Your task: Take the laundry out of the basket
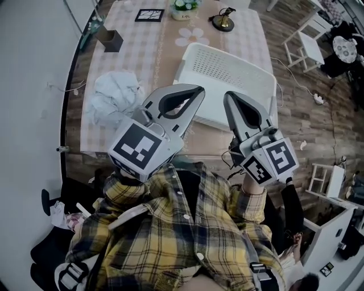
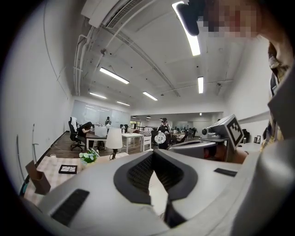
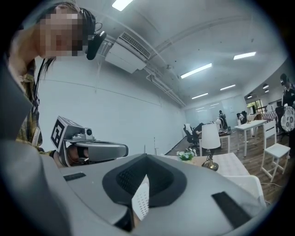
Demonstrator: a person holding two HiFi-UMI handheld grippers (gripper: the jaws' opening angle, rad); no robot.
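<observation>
Head view: crumpled white cloth laundry (image 1: 116,94) lies on the checked worktop (image 1: 148,51), left of the white perforated plastic basket (image 1: 267,79), which looks emptied. Left gripper view: left claw (image 2: 154,154) closed, empty. Right gripper view: right claw (image 3: 146,159) likewise; check the basket interior before finishing.

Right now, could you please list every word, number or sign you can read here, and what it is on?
No readable words or numbers anywhere.
Left gripper cube: black-and-white square pattern, no letters.
Right gripper cube: the same.
Black frame on the table: too small to read.
</observation>
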